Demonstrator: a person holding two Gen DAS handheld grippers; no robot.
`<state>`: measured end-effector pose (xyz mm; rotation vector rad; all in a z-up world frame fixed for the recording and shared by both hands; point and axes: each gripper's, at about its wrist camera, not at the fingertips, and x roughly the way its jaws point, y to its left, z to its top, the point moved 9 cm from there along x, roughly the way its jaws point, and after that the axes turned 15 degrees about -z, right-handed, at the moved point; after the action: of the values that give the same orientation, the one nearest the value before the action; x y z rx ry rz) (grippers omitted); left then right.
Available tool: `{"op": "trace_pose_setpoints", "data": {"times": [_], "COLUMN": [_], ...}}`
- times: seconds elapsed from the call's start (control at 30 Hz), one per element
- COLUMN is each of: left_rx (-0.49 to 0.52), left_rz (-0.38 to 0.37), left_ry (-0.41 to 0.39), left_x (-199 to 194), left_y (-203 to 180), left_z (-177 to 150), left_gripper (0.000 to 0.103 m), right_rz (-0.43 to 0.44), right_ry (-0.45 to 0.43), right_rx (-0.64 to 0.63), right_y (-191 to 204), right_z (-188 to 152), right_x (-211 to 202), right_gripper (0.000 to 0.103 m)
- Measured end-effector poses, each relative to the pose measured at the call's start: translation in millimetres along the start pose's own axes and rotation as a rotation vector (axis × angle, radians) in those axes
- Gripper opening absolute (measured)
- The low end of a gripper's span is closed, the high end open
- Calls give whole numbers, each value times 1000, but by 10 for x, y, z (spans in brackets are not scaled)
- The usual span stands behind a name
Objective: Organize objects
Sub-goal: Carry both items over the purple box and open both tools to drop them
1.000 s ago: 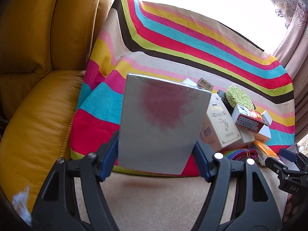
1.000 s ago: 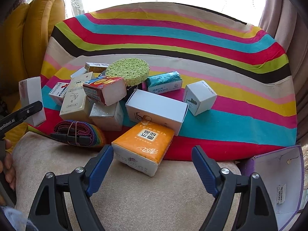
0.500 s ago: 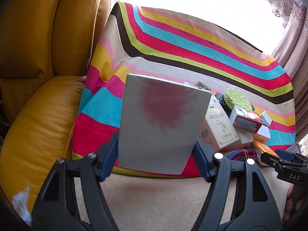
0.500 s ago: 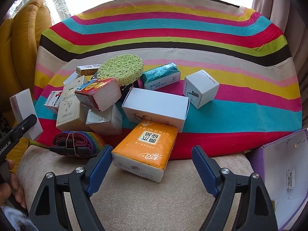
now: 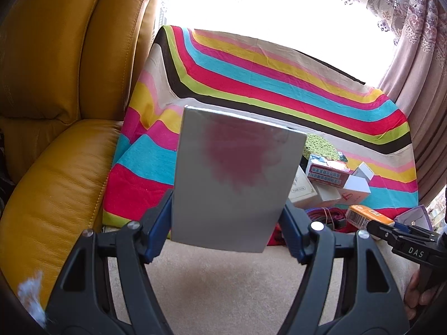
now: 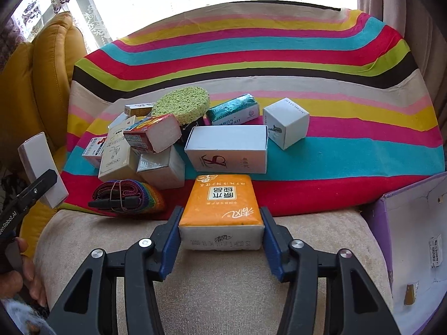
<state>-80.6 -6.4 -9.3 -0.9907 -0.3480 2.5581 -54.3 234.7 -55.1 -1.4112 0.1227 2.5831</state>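
Observation:
My left gripper (image 5: pixel 227 219) is shut on a flat grey-white box (image 5: pixel 234 178) with a red blotch, held upright above the beige cushion (image 5: pixel 218 284). The same box (image 6: pixel 42 167) appears at the left of the right wrist view. An orange tissue pack (image 6: pixel 222 198) lies at the front edge of the striped cloth (image 6: pixel 307 55). My right gripper (image 6: pixel 221 231) is closing on it, and both blue pads touch its sides. In the left wrist view, that pack (image 5: pixel 366 216) sits at the far right.
Behind the pack stands a heap of small boxes, with a long white box (image 6: pixel 226 148), a white cube (image 6: pixel 286 125), a teal packet (image 6: pixel 234 109) and a green sponge (image 6: pixel 181 104). A rainbow strap (image 6: pixel 128 192) lies left. A purple box (image 6: pixel 413 237) is right, a yellow armchair (image 5: pixel 56 111) left.
The right jaws have come in from wide apart onto the orange pack, which now sits square between them. The left gripper with its box has shifted slightly against the background.

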Motion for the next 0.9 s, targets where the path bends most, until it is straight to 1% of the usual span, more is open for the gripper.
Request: {"op": "trace_pose_setpoints", "data": {"times": [0.2,0.33,0.53,0.9], "left_rx": [59,111,185,271], "left_rz": [-10,-20,-63,-140], "left_ry": [10,13,-4,27], "left_x": [-48,-67,-77,86], "left_y": [-317,-578,-973,-1617], "left_z": [-123,-208,-256,-345], "left_gripper": [73,73,73,73], "right_rz": [5,-14,-52,-71], "right_ry": [-66,-113,-181,-196], "right_rx": [23,52,100,234], "right_y": [-123,-260,-534,-1191], "right_z": [-74,-102,-124,-276], "right_x": [-213,-322,-511,-637], "right_gripper": [53,53,53,53]}}
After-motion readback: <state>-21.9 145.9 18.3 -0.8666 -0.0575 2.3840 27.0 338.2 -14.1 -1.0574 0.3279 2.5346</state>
